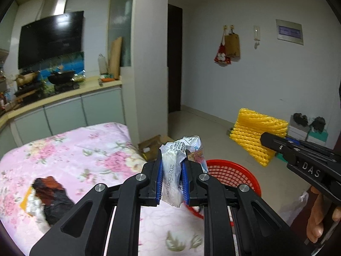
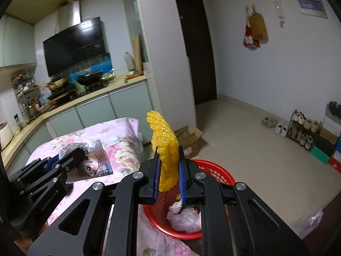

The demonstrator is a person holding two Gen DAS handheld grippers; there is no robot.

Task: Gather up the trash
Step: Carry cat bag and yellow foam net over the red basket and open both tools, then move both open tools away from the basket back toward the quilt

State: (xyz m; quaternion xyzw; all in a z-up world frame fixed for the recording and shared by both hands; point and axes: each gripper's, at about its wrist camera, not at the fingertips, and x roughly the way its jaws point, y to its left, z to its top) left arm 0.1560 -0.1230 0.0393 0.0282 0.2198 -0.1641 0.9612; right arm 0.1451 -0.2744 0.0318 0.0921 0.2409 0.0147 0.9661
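A: Nearest first. Left hand-held gripper: jaws closed tight on a crumpled plastic snack wrapper, pinched across its middle, both ends sticking out. It is held over the flowered worktop, just left of the red basket.

B: Right hand-held gripper?

A: Closed as far as it goes on a yellow foam net sleeve. The pads bite its lower half; the upper part stands up and curls over to the left. It hangs directly above the near rim of the basket.

B: Handling notes?

A: Judged only. Both items look very light and soft. The wrapper is slick film and crushes flat, so a pinch through the bunched middle seems safest against slipping. The net is springy and open-meshed, grips well anywhere, but may cling to the pads on release.

B: Basket contents?

A: Crumpled clear plastic bag and some white scrap at the bottom.

B: Anything left on the worktop?

A: To the left, a dark red-black wrapper with a white and yellow piece beneath it, untouched. Far: kitchen counter, wok.
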